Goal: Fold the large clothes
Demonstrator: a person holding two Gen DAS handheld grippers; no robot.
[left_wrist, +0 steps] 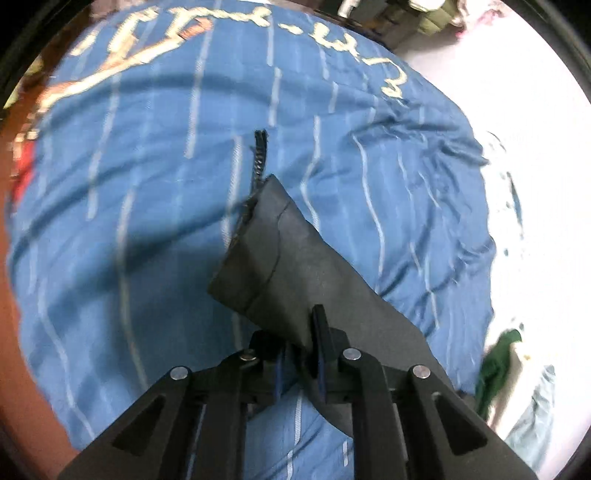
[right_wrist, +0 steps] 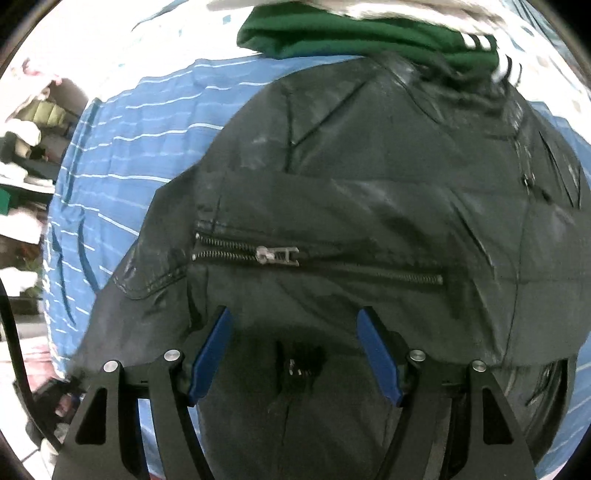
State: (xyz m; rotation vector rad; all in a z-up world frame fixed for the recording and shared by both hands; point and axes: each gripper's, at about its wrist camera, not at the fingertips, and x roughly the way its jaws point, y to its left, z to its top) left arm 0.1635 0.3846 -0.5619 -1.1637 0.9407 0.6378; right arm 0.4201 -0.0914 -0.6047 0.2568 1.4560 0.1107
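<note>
A black jacket [right_wrist: 369, 184] with a metal zipper [right_wrist: 277, 254] lies on a blue striped bedspread [right_wrist: 122, 155]. My right gripper [right_wrist: 295, 325] is open, its blue pads [right_wrist: 214, 347] spread just above the jacket below the zipper. In the left wrist view, my left gripper [left_wrist: 301, 339] is shut on a corner of the black jacket [left_wrist: 280, 251] and holds it up above the blue bedspread [left_wrist: 147, 184]; a zipper end [left_wrist: 259, 155] sticks out past the held corner.
A green garment [right_wrist: 351, 33] with white stripes lies beyond the jacket; it also shows in the left wrist view [left_wrist: 495, 373]. A white patterned sheet [left_wrist: 535, 184] lies right of the bedspread. Shelves with clutter [right_wrist: 29, 140] stand at the left.
</note>
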